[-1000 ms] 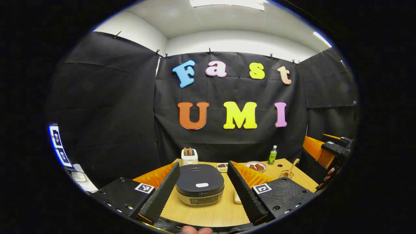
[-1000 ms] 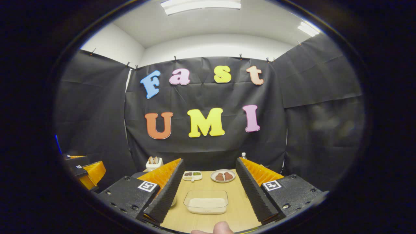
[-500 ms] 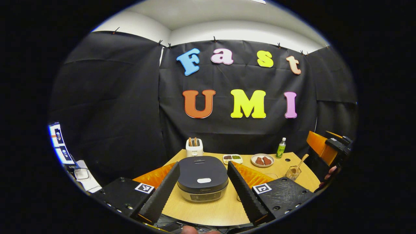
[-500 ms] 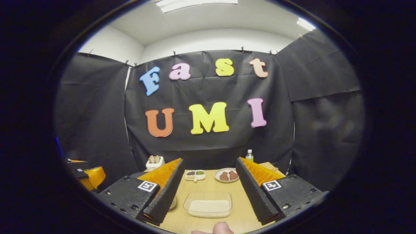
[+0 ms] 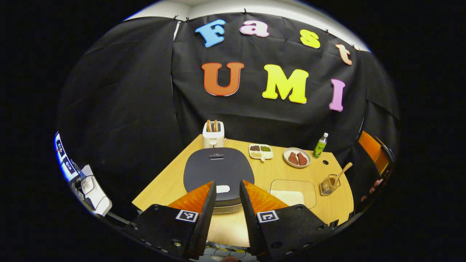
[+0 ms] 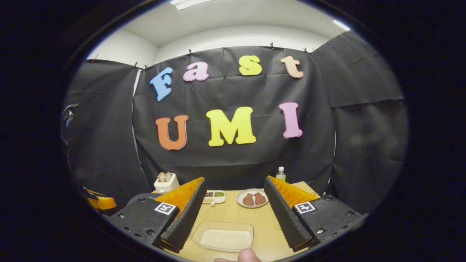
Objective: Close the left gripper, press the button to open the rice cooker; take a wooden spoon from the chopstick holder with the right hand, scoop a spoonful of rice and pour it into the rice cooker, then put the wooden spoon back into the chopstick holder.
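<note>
Left claw [image 5: 226,191] half-closed, gripping nothing, gap lined up on the white button [image 5: 222,189] of the rice cooker [image 5: 217,169] just ahead below. Right claw [image 6: 233,207] wide open, idle.

Recording booth, black cloth walls [image 5: 120,109], kitchen props on wooden table [image 5: 167,182]

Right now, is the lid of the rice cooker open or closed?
Closed. In the left gripper view the dark lid lies flat on the rice cooker, and the white button shows at its front edge.
</note>
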A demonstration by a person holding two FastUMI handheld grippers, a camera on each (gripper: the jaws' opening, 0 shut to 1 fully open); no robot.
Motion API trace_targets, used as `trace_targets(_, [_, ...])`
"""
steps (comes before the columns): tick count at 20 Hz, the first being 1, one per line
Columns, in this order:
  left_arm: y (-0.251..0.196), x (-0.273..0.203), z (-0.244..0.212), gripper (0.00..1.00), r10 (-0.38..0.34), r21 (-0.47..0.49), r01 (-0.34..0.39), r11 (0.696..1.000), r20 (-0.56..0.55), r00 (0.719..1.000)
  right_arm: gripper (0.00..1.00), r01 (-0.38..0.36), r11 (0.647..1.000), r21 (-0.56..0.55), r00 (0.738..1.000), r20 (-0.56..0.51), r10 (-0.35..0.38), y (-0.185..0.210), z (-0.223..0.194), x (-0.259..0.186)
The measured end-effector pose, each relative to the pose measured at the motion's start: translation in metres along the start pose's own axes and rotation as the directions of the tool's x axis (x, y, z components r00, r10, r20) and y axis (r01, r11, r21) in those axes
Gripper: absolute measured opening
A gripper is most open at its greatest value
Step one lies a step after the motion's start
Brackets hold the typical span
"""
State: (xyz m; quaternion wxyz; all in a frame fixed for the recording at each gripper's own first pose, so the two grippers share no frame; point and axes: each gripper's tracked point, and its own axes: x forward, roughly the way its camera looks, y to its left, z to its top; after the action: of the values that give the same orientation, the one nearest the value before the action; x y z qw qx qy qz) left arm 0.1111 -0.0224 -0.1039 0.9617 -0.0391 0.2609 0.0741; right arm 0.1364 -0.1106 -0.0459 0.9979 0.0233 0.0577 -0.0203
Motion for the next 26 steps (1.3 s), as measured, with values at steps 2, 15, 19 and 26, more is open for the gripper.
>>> trace_targets(2, [-0.008,0.013,-0.003,0.4,-0.034,-0.012,0.034,0.999,-0.057,0.998,1.0,0.009,1.0,0.003,1.0,-0.003,-0.009,-0.011,-0.001,0.014])
trace_targets(15, [0.016,0.091,-0.039,0.0,-0.082,-0.183,0.015,0.983,-0.36,0.929,1.0,0.018,0.997,0.074,0.999,-0.052,-0.014,-0.052,-0.017,0.07])
trace_targets(19, [0.024,0.111,-0.056,0.0,-0.051,-0.128,-0.004,0.992,-0.429,0.902,1.0,0.034,0.994,0.1,0.995,-0.096,-0.024,-0.064,-0.03,0.074])
trace_targets(26, [0.028,0.12,-0.074,0.0,-0.061,-0.135,-0.007,0.991,-0.494,0.867,1.0,0.079,0.99,0.117,0.992,-0.104,-0.067,-0.086,-0.031,0.078])
